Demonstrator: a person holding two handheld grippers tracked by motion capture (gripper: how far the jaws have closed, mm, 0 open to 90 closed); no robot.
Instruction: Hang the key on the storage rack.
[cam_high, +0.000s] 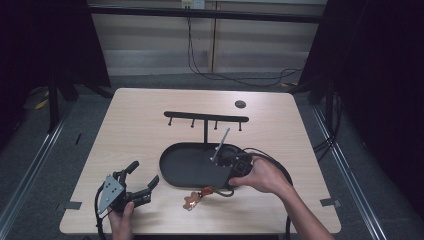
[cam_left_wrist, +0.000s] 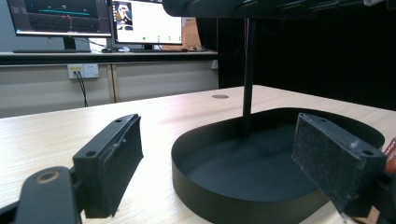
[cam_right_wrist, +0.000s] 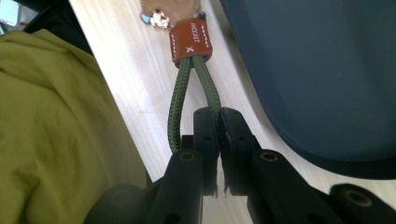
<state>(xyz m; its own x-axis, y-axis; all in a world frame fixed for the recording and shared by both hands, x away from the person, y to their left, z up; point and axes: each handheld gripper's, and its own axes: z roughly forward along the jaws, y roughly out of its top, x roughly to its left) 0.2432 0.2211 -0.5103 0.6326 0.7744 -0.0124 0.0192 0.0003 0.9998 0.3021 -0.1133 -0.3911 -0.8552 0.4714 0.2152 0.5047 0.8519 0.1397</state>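
beside black tray (cam_high: 172, 172) | right claw (cam_right_wrist: 218, 122) pinches green cord loop (cam_right_wrist: 187, 93)

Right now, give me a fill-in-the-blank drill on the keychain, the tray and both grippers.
1. The right gripper is shut on the keychain's green ____ loop.
2. The left gripper holds nothing; its jaws are ____.
3. The keychain lies on the table, just outside the black oval ____.
4. A thin ____ rises from the tray and carries a bar with hooks.

Missing words: cord; open; tray; post
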